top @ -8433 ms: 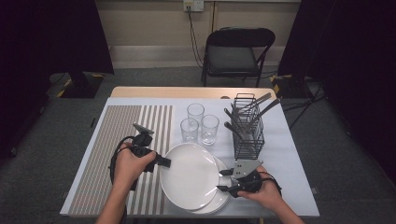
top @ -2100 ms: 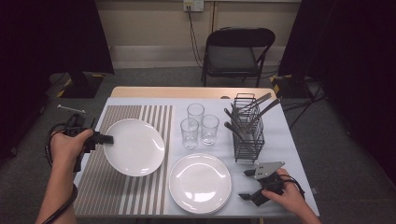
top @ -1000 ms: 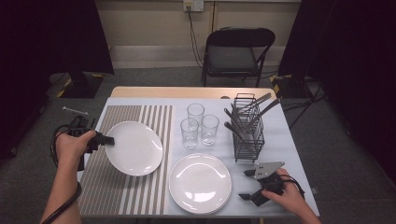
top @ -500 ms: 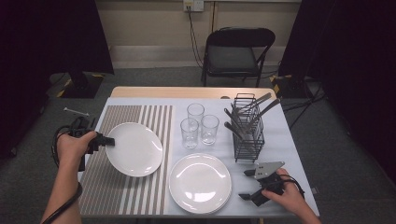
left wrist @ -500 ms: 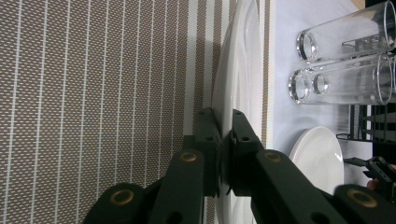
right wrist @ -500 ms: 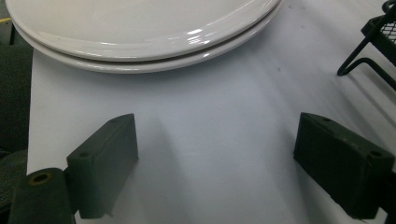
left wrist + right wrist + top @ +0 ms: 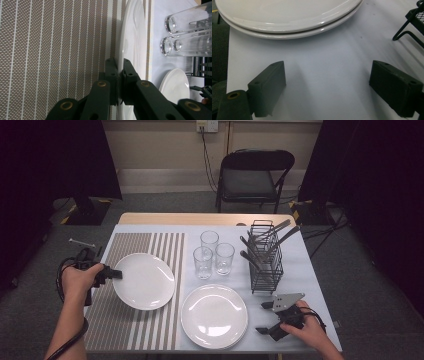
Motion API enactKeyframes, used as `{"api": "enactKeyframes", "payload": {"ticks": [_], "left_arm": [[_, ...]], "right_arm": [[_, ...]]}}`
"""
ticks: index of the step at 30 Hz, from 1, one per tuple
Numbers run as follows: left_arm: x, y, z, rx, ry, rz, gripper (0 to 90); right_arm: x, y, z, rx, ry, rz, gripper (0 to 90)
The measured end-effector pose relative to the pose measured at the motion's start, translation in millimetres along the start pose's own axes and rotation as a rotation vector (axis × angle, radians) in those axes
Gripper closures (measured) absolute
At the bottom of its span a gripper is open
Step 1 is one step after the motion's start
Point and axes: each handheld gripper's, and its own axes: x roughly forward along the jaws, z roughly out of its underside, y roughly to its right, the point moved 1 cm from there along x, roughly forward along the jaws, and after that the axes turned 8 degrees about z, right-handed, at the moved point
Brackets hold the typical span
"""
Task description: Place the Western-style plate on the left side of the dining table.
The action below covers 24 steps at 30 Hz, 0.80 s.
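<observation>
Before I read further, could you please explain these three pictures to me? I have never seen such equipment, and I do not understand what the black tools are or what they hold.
No robot is here. A person stands at a table and holds a hand tool, a gripper with two black fingers, in each hand. The wide picture comes from a fixed camera above the table. The other two come from small cameras riding on the grippers, looking along their fingers.

On the table lie a striped placemat, three drinking glasses, a black wire caddy with utensils, and a stack of two white plates.

The left gripper is shut on the rim of another white plate, over the placemat; its own view shows the fingers pinching that rim. The right gripper is open beside the stack and holds nothing.
</observation>
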Motion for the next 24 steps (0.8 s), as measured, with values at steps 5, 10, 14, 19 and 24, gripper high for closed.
{"api": "enactKeyframes", "payload": {"ticks": [5,10,14,19,24], "left_arm": [[0.8,-0.8,-0.4,-0.002,0.012,0.006,86.2],[2.0,0.6,-1.1,-0.022,0.027,-0.004,86.1],[3.1,-2.7,-0.7,-0.018,0.022,-0.014,85.6],[3.5,-8.8,-0.2,-0.006,0.014,-0.007,85.1],[4.9,-12.0,-1.0,-0.031,0.033,-0.017,83.8]], "right_arm": [[0.0,-0.1,0.0,-0.001,0.0,0.0,12.8],[0.0,0.0,0.0,-0.001,0.0,0.0,12.7],[0.0,-0.1,0.0,-0.001,0.0,0.001,12.8],[0.0,-0.1,0.0,-0.001,0.0,0.001,12.7],[0.0,-0.1,0.0,-0.001,0.0,0.001,12.7]]}}
